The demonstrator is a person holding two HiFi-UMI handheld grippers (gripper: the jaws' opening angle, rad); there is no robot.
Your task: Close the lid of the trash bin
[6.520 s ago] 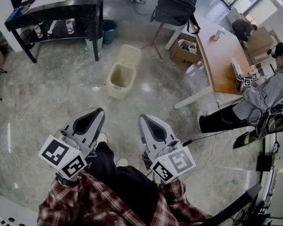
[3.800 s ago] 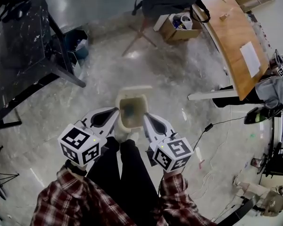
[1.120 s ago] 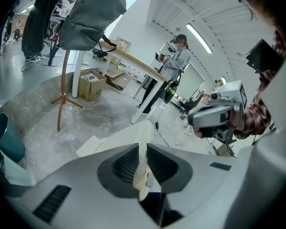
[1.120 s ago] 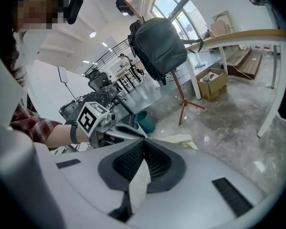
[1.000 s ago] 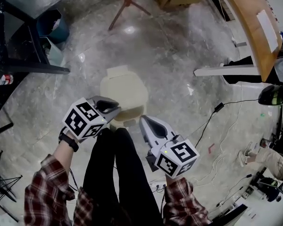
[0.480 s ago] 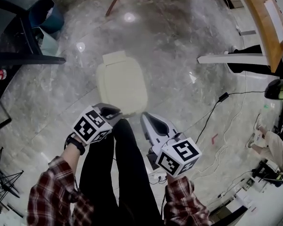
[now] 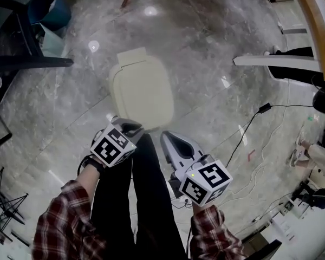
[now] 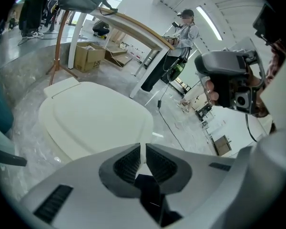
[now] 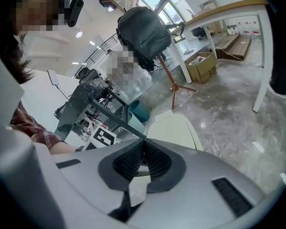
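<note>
The cream trash bin (image 7: 141,90) stands on the marble floor in front of my feet, its lid down flat over the opening. My left gripper (image 7: 131,127) hangs shut just short of the bin's near edge, with nothing between its jaws. In the left gripper view the shut lid (image 8: 93,118) fills the space beyond the left gripper (image 8: 143,148). My right gripper (image 7: 166,137) is shut and empty too, to the right of the bin's near corner. The right gripper view shows the bin (image 9: 175,130) past the right gripper (image 9: 143,146).
A black table (image 7: 21,63) and a blue bucket (image 7: 47,13) stand at the far left. A wooden desk (image 7: 316,26) with white legs runs along the right. A black cable (image 7: 248,124) trails over the floor at the right. My own legs (image 7: 143,199) are below the bin.
I walked up to the open bin and its lid has come down shut. In the last second my left gripper drew back from the lid towards me.
</note>
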